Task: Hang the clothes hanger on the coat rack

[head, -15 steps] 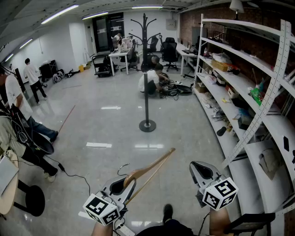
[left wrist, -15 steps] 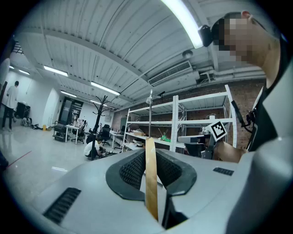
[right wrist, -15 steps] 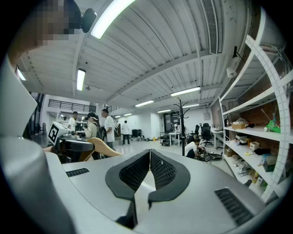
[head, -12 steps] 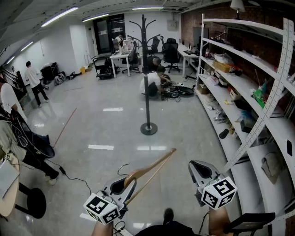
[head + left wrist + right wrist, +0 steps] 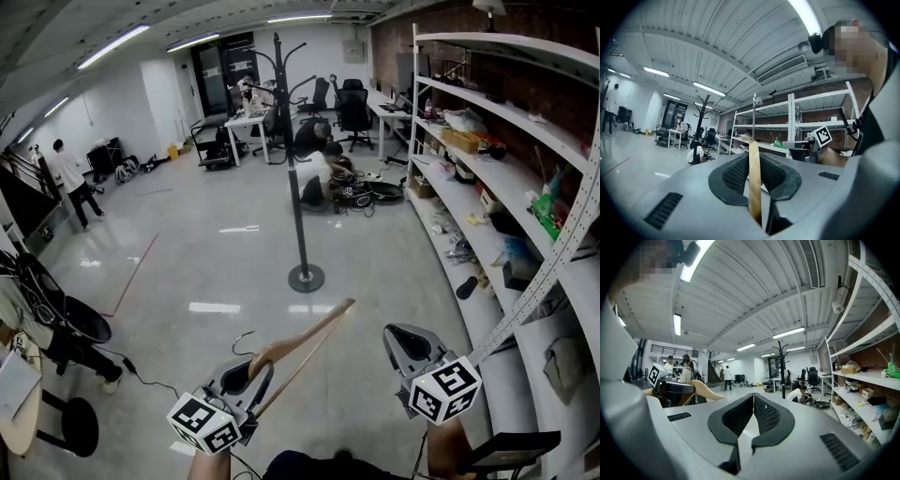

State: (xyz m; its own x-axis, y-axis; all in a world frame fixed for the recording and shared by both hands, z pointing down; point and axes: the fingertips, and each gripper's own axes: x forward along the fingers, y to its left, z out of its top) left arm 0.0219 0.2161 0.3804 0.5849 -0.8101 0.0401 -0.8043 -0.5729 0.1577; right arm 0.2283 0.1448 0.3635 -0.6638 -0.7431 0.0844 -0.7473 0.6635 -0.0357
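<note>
A: Left gripper (image 5: 253, 370): what's it got?
B: It's clamped on the wooden hanger (image 5: 302, 347). Jaws narrow, pads pressing on both flat sides. In the left gripper view the wood runs straight up btw the pads.
A: Where on the hanger?
B: Near its middle, close to the metal hook (image 5: 242, 339).
A: How's it sitting?
B: Tilted. One arm sticks out past the jaws, up and to the right. The hook curls out on the gripper's left side. All of it is in the air over the floor (image 5: 187, 244), w/ nothing else touching it.
A: Right gripper (image 5: 410, 345)?
B: Closed, pad tips meeting, nothing btw them. It's to the right of the hanger and apart from it.
A: Coat rack?
B: The coat rack (image 5: 296, 178) is black and upright, w/ a round base on the floor mid-aisle. It's well ahead of both grippers.
A: Hanger vs. rack?
B: Well apart. Hanger isn't hung yet.
A: What else is around?
B: White shelving (image 5: 487, 141) runs along the right side, cluttered. A crouching person (image 5: 314, 173) is on the floor just behind the rack, by a heap of cables. A standing person (image 5: 67, 173) is far off at the left. A black stool (image 5: 64, 427) sits at the floor's lower-left corner. Desks (image 5: 242, 127) and office chairs (image 5: 354, 105) are at the far end.
</note>
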